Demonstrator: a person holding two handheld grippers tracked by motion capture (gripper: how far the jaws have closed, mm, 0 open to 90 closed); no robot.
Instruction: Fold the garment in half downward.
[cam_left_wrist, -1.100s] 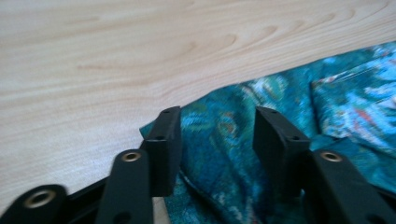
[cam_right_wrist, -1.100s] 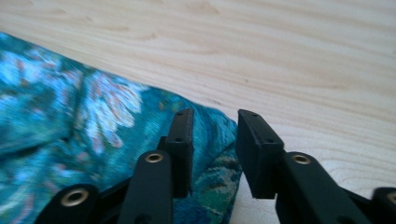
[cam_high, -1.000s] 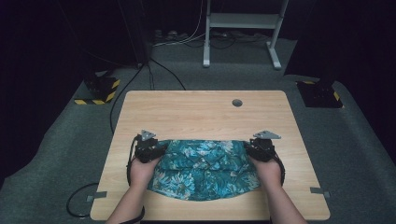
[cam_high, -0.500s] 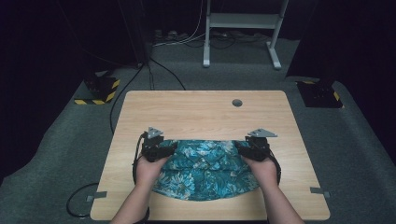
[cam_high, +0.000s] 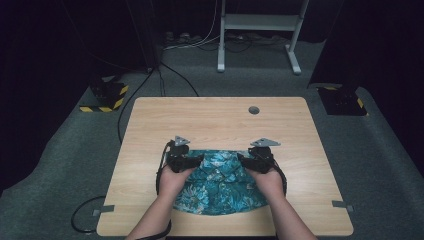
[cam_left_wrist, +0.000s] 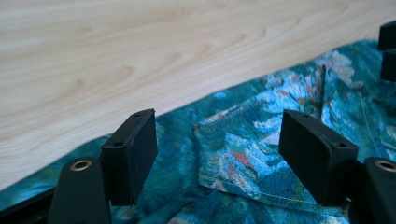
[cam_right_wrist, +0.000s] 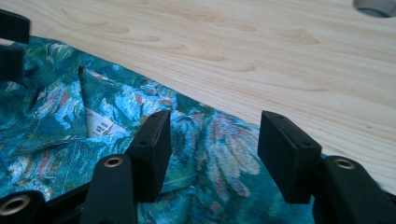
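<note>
High view: your left gripper (cam_high: 199, 161) and right gripper (cam_high: 241, 159) sit on the far edge of the shirt (cam_high: 220, 185), a teal floral one lying bunched on the near half of the table (cam_high: 210, 117). The grippers are near each other, tips turned inward across the collar area. Your left hand (cam_high: 174, 178) and right hand (cam_high: 267, 180) come in from the bottom edge. A round hole (cam_high: 254, 109) is in the table top, far side, well apart from the shirt.

Left gripper view: jaws stand apart, moderately wide, and have just been opening. Shirt cloth lies under and between them, a folded collar flap (cam_left_wrist: 238, 149) in the gap, but neither pad presses on it. Bare wood beyond the cloth. The other gripper's tips (cam_left_wrist: 387, 51) show at the right edge.

Right gripper view: jaws also parted, about medium, nothing clamped; cloth lies below the gap, untouched by the pads. A white label (cam_right_wrist: 100, 125) shows inside the collar, left of the jaws. Bare table beyond, hole at top right corner.
</note>
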